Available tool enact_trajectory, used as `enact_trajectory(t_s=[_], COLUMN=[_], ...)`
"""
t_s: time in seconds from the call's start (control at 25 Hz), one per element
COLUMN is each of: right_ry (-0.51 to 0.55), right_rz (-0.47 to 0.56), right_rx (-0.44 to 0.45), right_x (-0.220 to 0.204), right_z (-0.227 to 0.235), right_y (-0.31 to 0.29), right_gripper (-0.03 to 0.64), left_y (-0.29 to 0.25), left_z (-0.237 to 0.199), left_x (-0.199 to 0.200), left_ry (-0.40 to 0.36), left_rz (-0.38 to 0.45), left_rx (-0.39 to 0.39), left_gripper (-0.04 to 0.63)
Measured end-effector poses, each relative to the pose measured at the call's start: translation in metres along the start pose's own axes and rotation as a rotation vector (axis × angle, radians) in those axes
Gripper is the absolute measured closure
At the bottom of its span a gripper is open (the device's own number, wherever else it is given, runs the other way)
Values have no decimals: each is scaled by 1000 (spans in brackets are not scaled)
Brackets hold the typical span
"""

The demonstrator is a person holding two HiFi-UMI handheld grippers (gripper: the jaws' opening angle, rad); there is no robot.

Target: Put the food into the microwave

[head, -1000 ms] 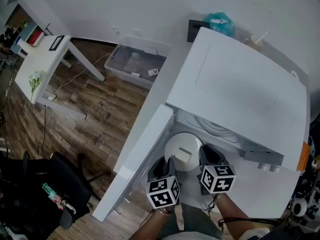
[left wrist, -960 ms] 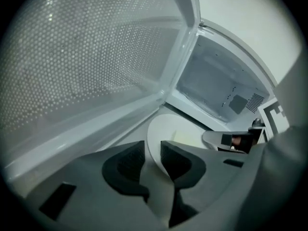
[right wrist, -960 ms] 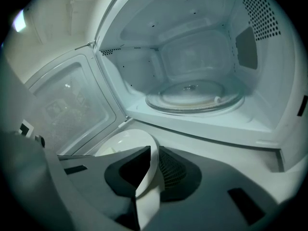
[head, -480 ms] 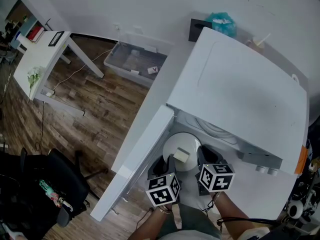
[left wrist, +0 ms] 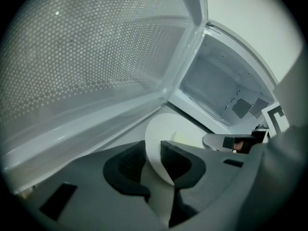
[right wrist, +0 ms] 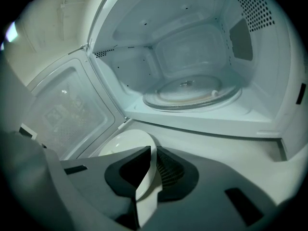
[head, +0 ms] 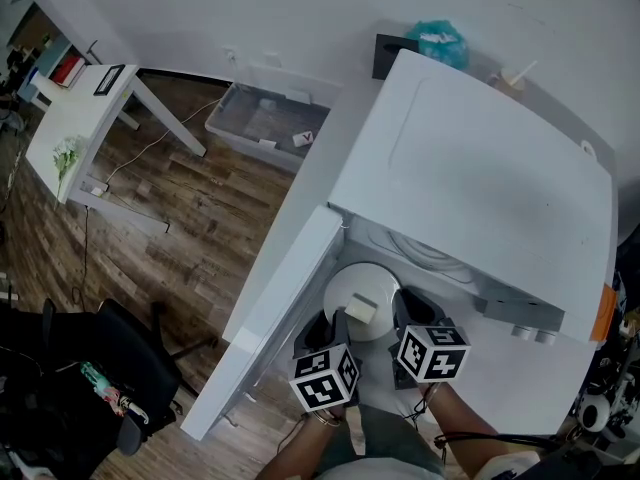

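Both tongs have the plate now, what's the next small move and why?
Probably ease the plate forward into the microwave: left tongs and right tongs both grip its rim, the door stands open, and the glass turntable lies just ahead.

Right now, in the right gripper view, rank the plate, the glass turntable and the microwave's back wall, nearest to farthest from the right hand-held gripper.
1. Plate: gripped between the jaws, low centre.
2. Glass turntable: on the cavity floor, ahead.
3. Back wall: behind the turntable.
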State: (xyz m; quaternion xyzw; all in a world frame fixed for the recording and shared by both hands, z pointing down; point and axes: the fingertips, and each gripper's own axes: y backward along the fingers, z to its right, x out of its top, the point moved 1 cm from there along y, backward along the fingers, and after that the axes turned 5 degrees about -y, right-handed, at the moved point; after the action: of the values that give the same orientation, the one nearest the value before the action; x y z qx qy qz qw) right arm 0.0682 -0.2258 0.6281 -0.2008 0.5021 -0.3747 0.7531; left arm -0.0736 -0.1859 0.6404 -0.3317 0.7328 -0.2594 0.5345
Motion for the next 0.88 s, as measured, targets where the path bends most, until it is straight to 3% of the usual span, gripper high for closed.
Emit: enact_trajectory(t_s=[0.88], right_ry=[-51], right_rz=[89], right_rx=[-31], right_x=[9], right_z=[2], right_y=[40], right_gripper=[574], left_y=[27], left_z=[24], left_x=[9], left_ry=[-76], left_rz=[24], left_rx=[-55], left_gripper=[499])
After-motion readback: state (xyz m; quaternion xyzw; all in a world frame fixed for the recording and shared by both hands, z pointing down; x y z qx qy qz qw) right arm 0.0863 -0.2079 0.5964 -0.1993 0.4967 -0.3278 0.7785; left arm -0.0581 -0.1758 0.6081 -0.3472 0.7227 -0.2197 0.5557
